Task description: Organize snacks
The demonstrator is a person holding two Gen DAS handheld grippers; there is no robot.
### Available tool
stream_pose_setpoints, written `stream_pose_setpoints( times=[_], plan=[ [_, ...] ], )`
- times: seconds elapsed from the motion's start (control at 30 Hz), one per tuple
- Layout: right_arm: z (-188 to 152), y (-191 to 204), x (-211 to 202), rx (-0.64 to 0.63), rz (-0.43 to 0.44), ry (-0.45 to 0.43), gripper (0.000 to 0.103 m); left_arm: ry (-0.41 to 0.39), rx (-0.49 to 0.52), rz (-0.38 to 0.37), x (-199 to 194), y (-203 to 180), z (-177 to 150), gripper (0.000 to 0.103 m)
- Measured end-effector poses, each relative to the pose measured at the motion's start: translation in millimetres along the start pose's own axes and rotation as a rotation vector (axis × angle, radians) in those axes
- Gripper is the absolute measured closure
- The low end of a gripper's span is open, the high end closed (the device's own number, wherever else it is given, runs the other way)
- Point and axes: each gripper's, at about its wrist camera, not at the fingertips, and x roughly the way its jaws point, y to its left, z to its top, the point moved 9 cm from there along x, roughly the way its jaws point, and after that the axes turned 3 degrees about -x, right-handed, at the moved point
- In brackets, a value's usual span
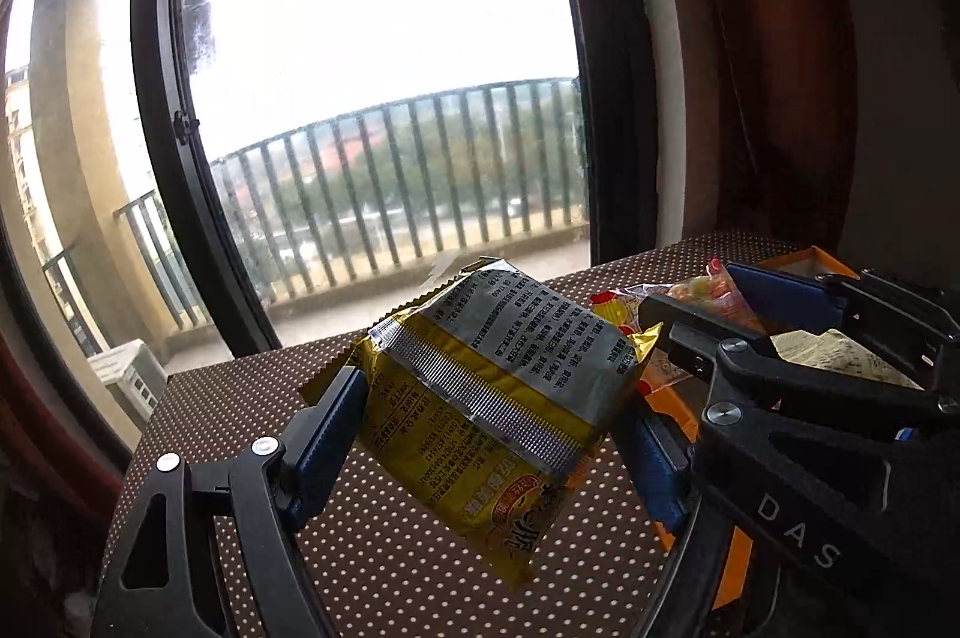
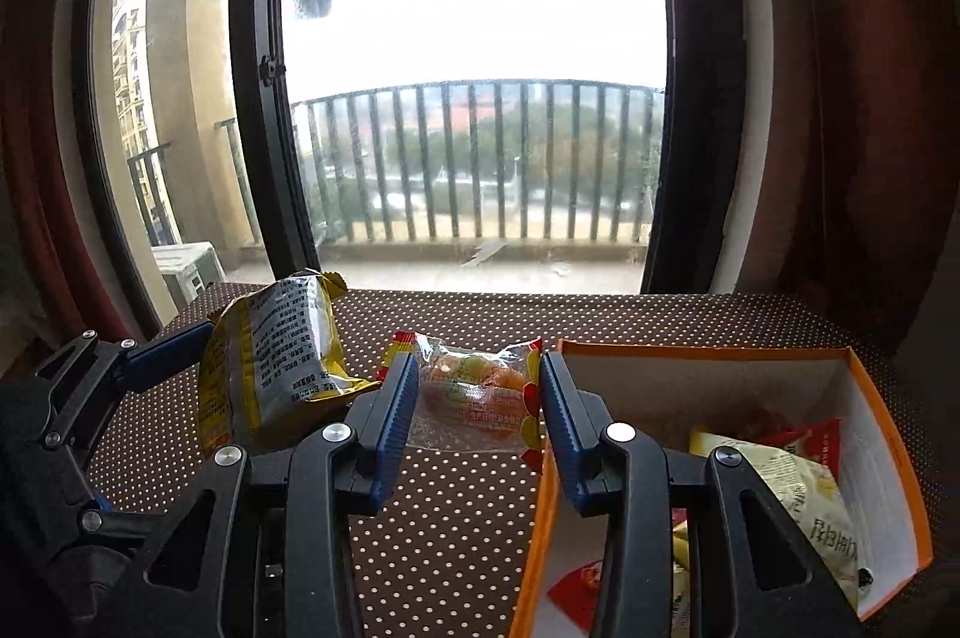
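We've got both grippers up over the dotted table point(image 2: 456, 518), window point(image 2: 474, 8) and balcony railing point(image 2: 480, 158) straight ahead. Our left gripper point(image 1: 498, 434) is pinching the yellow pack point(image 1: 498, 398): one blue pad presses its left edge, the other its right, and the pack hangs tilted between them, clear of the table, its grey printed back facing us. In the right wrist view we see that same pack point(image 2: 276, 368) off to the left, standing up in the left gripper's point(image 2: 270, 374) fingers.

Our right gripper point(image 2: 480, 416) is clamped on the clear bag point(image 2: 474, 398), a small see-through packet with orange and green sweets inside and a red and yellow edge. The two blue pads sit against its left and right sides, and it stretches flat between them above the table. From the left wrist camera we catch the right gripper point(image 1: 714, 302) just to the right, with the clear bag point(image 1: 702, 290) poking out at its tips.

The orange box point(image 2: 888, 434) sits open at the right, white inside, its near left wall just beside the right gripper's right finger. Inside we spot a pale packet point(image 2: 804, 506) with dark print and a red packet point(image 2: 804, 443) behind it. Brown curtains point(image 2: 840, 98) hang far right.
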Motion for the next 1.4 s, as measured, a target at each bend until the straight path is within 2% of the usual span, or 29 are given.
stream_pose_setpoints(
  times=[0.17, 0.37, 0.57, 0.63, 0.67, 0.7, 0.73, 1.07, 1.4],
  plan=[
    [-10.6, -46.0, -14.5, 0.032, -0.041, -0.011, 0.059, -0.005, 0.031, -0.049, 6.3, -40.5, 2.9, 0.022],
    [-35.1, -90.8, -24.1, 0.067, -0.105, 0.005, 0.059, 0.030, 0.046, -0.120, 19.6, -85.5, -7.3, 0.021],
    [-62.5, -119.0, -26.4, 0.133, -0.108, 0.037, 0.055, 0.070, 0.083, -0.167, 19.6, -128.0, -26.4, 0.013],
    [-69.0, -125.7, -28.4, 0.150, -0.117, 0.045, 0.050, 0.072, 0.097, -0.158, 20.6, -134.6, -31.0, 0.010],
    [-70.9, -128.4, -29.2, 0.157, -0.124, 0.045, 0.039, 0.070, 0.099, -0.161, 20.5, -137.4, -32.8, 0.007],
    [-72.0, -131.6, -30.6, 0.164, -0.127, 0.040, 0.031, 0.069, 0.099, -0.168, 20.2, -139.2, -33.7, 0.004],
    [-72.9, -133.4, -32.4, 0.168, -0.132, 0.035, 0.029, 0.068, 0.099, -0.171, 19.9, -140.4, -34.4, 0.002],
    [-65.1, -121.7, -46.5, 0.179, -0.161, -0.001, 0.020, 0.033, 0.075, -0.174, -4.8, -145.3, -36.6, 0.000],
    [-62.6, -79.7, -78.5, 0.132, -0.104, -0.054, 0.016, -0.048, -0.025, -0.044, -54.5, -90.9, -48.1, 0.001]
  ],
)
